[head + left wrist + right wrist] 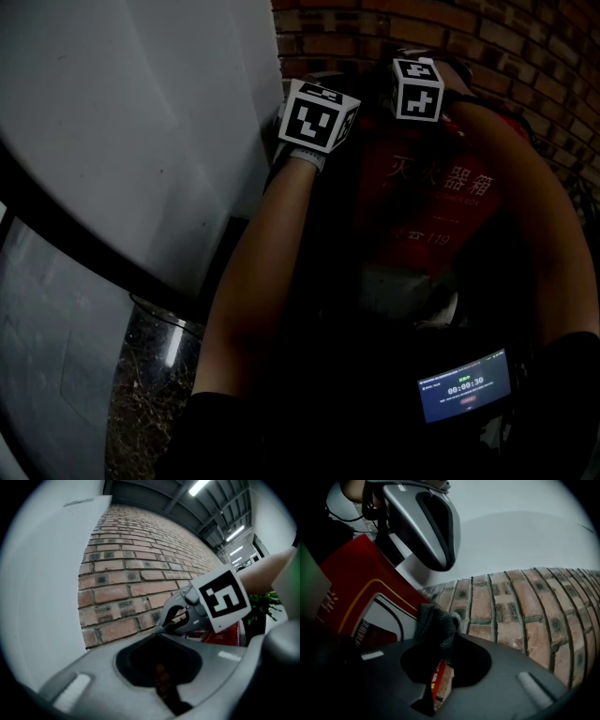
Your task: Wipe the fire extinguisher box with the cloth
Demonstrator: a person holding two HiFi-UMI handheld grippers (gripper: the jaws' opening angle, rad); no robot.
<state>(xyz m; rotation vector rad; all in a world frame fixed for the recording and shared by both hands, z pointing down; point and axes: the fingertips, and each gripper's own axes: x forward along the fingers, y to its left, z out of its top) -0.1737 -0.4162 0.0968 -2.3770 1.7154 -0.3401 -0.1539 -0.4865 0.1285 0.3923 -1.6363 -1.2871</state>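
The red fire extinguisher box (422, 202), printed with white characters, stands against a brick wall (487, 37). My right gripper (419, 87) is at the box's top edge by the wall, shut on a dark grey cloth (437, 624). In the right gripper view the cloth bunches up from the jaws, with the red box (351, 581) to its left. My left gripper (315, 114) sits at the box's upper left corner, beside a white wall. Its jaws look closed together with nothing between them (158, 637). From there I see the right gripper (206, 609) and a strip of the red box (229, 637).
A white wall panel (131, 122) fills the left, edged by a dark band. A glass-walled container (150, 375) with dry debris is at lower left. A small lit timer screen (465, 384) sits low right. Green plant leaves (262, 604) show beyond the box.
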